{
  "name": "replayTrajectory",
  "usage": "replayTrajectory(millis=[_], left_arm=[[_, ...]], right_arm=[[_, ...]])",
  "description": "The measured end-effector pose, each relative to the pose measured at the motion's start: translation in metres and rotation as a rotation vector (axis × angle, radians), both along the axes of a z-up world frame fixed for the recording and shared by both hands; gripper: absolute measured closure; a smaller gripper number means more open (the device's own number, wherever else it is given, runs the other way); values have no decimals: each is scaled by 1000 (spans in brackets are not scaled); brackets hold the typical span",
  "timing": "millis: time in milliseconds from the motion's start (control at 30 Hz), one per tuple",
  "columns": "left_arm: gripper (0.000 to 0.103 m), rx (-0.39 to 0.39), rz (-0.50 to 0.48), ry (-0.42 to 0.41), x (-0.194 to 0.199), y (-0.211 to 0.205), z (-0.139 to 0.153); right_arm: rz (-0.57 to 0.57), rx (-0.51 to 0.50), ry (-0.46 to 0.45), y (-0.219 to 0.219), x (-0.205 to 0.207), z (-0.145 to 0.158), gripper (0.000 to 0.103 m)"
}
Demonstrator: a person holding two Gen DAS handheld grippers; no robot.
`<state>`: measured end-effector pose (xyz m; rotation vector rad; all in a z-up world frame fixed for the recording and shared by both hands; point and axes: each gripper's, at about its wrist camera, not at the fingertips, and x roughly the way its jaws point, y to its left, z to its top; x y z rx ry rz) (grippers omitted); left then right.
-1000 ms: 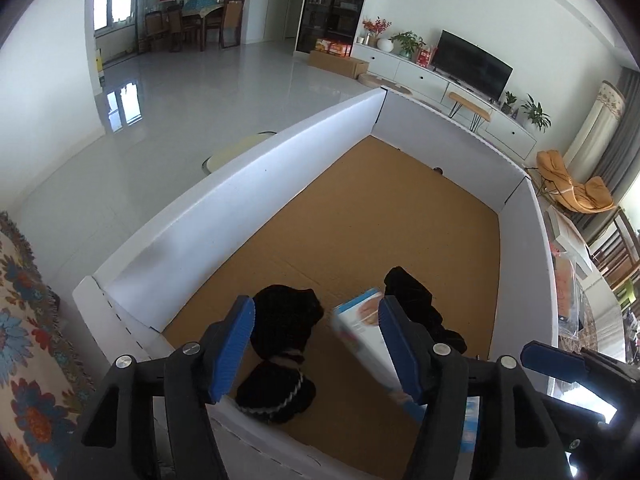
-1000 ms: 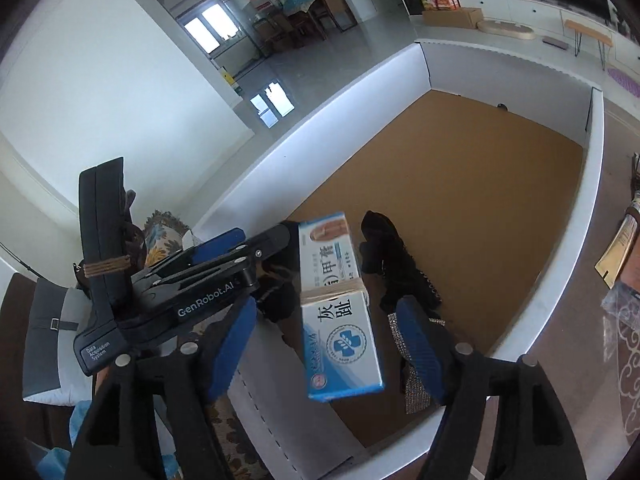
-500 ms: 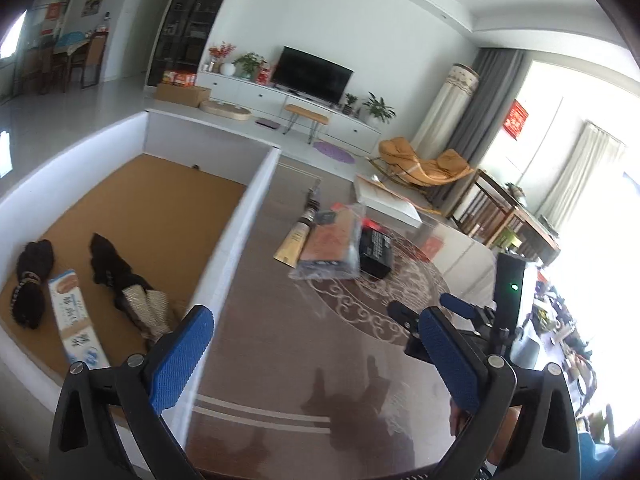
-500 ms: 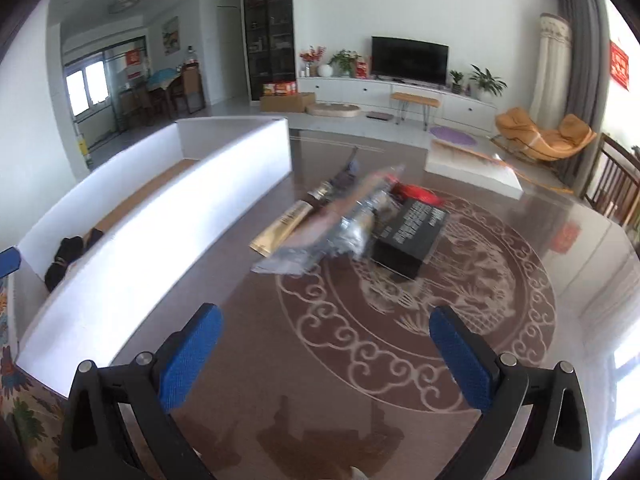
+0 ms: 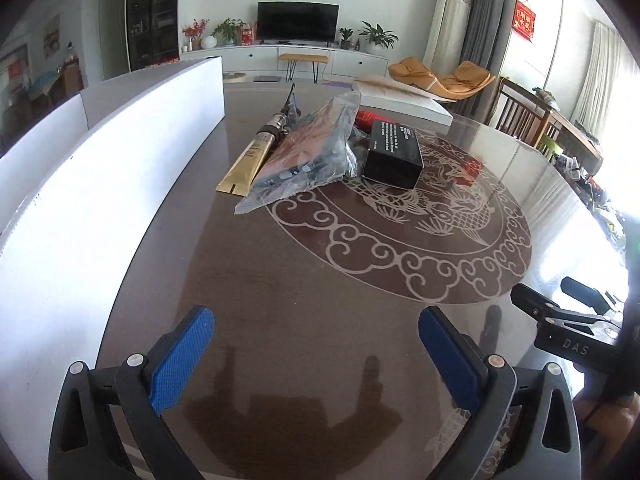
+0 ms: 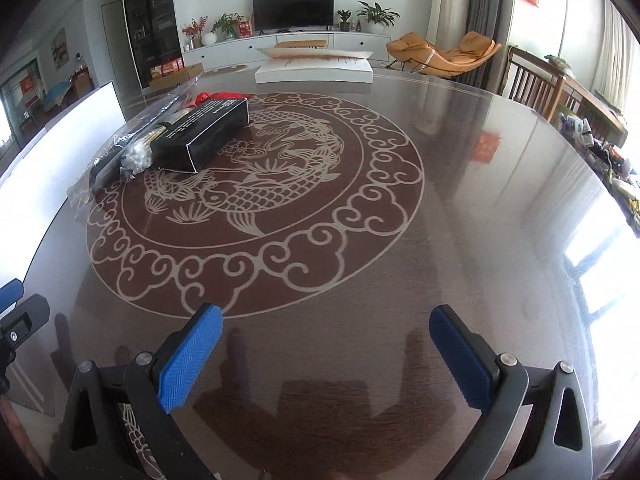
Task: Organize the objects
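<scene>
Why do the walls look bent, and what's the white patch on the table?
Left wrist view: fisheye lens bows the white box wall. Right wrist view: window glare washes out the glossy table at right; dark reflections sit under the hand-held gripper.

Quick count of what's around the black box on the round table: one black box, one clear plastic bag touching its left side, one gold tube just left of that bag, one red thing poking out behind the box, can't tell what it is. One big white bin well left of the box, one flat white carton behind it. Two grippers, four blue pads total
</scene>
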<state>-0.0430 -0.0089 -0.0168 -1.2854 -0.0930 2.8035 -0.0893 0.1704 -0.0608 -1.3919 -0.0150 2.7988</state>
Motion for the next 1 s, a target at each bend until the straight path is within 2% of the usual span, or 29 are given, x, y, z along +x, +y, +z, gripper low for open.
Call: replayTrajectory(millis=[133, 233, 400, 533, 1000], left_arm=[[0, -76, -10, -13, -14, 1, -11], [0, -116, -18, -57, -17, 2, -23], [0, -80, 2, -87, -23, -8, -28], [0, -84, 8, -87, -23, -9, -30], [0, -85, 7, -87, -24, -9, -31]], right_arm=[[2, 12, -3, -4, -2, -3, 0], [-7, 0, -6, -3, -1, -4, 0], [-45, -42, -21, 8, -2, -6, 0], [-67, -85, -18, 15, 0, -6, 0], [-67, -79, -21, 14, 0, -6, 0]])
